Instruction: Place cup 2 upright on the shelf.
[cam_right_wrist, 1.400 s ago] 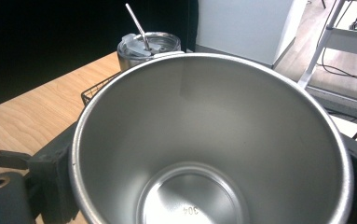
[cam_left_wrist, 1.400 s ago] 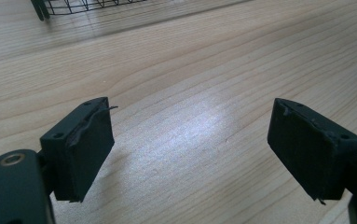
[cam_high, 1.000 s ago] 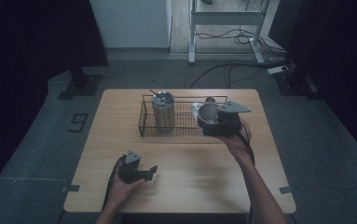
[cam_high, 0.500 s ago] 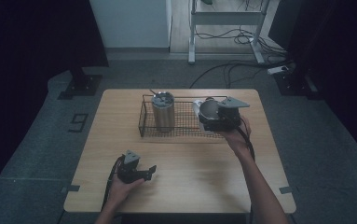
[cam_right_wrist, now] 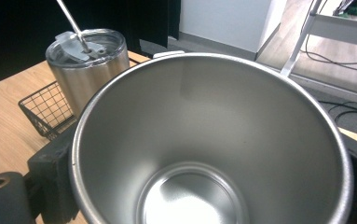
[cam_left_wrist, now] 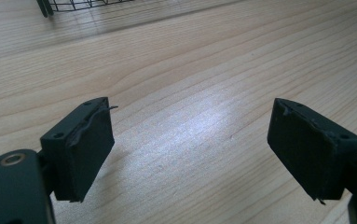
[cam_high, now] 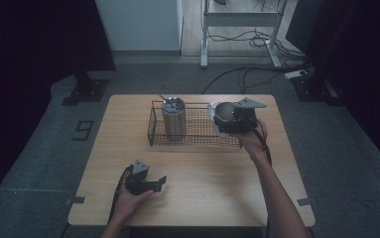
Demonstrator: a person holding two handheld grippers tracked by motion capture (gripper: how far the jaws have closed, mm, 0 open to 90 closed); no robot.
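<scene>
My right gripper [cam_high: 225,122] is shut on an open stainless steel cup [cam_high: 223,110], holding it over the right end of the wire basket [cam_high: 197,142]. In the right gripper view the cup [cam_right_wrist: 213,140] sits between the two jaws with its mouth toward the camera, and its inside is bare. A lidded steel tumbler [cam_high: 174,119] with a straw stands upright in the basket's left end and is also seen as the tumbler [cam_right_wrist: 85,65] beyond the cup. My left gripper [cam_high: 158,182] rests near the table's front left, open, with bare wood between its jaws [cam_left_wrist: 190,140].
The wooden table [cam_high: 202,188] has free room in front of the basket. The basket's mesh [cam_right_wrist: 45,109] lies left of the held cup. Beyond the table are a grey floor, cables [cam_high: 247,74] and a metal stand [cam_high: 242,20].
The right hand has carried the cup a little farther back over the basket's right end. The left hand and the lidded tumbler have not moved.
</scene>
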